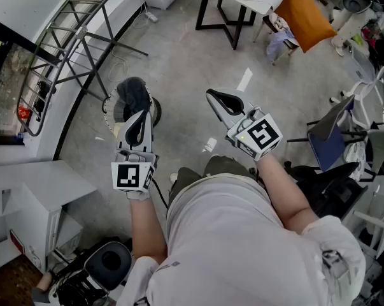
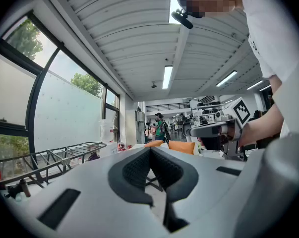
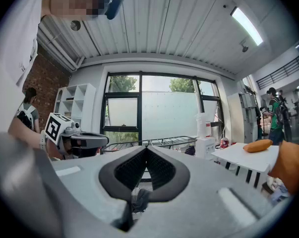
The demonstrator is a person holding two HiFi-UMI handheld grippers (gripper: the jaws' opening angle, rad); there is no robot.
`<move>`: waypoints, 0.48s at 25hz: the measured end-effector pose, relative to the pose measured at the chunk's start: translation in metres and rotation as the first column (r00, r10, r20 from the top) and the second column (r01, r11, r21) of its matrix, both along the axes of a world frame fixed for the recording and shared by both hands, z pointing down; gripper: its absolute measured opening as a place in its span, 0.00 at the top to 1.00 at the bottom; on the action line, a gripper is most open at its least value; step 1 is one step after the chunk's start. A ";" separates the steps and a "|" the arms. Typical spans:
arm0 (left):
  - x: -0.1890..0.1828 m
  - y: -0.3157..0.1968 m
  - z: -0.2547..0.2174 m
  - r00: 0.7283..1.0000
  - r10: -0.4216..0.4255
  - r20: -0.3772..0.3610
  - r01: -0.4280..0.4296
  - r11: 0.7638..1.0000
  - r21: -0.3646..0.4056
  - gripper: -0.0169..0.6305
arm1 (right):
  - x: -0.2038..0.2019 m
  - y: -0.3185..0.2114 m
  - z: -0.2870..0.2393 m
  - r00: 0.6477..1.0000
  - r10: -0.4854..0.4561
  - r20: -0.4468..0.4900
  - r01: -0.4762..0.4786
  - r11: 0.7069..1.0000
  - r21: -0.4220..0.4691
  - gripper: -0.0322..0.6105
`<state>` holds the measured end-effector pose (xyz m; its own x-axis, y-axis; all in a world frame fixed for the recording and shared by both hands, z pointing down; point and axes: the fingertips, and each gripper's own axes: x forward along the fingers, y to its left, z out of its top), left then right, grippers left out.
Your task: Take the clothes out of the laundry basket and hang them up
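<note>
both tools are held level above the concrete floor, pointing away from the person. the left gripper (image 1: 141,118) has its jaws fully closed with nothing between the pads; the right gripper (image 1: 217,101) is likewise closed and empty. the laundry basket (image 1: 107,111), a pale round one, stands on the floor just beyond the tip of the left gripper. inside it lies a heap of dark clothes (image 1: 133,92), bunched and rising above the rim. the drying rack (image 1: 64,46) stands farther off along the window wall, to the left; nothing can be seen hanging on it. no garment is held, so removal appears not yet begun. handling judgement: the clothes look soft, limp and light, with no stiff edge to grip; they will likely sag and drape once lifted, and one piece may drag another with it. recommended hold: open the jaws, then pinch a thick raised fold at the top of the heap, since a single thin layer may slip from the pads. lift clear of the rim before carrying to the rack.
</note>
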<state>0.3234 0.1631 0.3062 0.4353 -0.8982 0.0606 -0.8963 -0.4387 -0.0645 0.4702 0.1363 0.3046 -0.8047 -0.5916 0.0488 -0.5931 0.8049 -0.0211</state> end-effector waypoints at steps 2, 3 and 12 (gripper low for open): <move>0.012 -0.008 0.004 1.000 -0.010 -0.007 0.010 1.000 -0.008 0.97 | 0.013 -0.008 0.002 1.000 0.000 0.002 0.000 1.000 -0.004 0.94; 0.018 -0.011 0.007 1.000 -0.015 -0.005 0.015 1.000 -0.012 0.97 | 0.019 -0.011 0.004 1.000 -0.001 0.004 0.001 1.000 -0.009 0.94; 0.037 -0.032 0.028 0.996 -0.090 0.030 0.091 0.994 -0.059 0.97 | 0.039 -0.035 0.016 0.994 -0.085 0.071 0.090 0.994 -0.058 0.94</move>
<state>0.3605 0.1309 0.3346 0.3498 -0.9282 0.1270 -0.9308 -0.3597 -0.0654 0.5097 0.1009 0.3208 -0.8560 -0.5163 0.0262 -0.5159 0.8496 -0.1096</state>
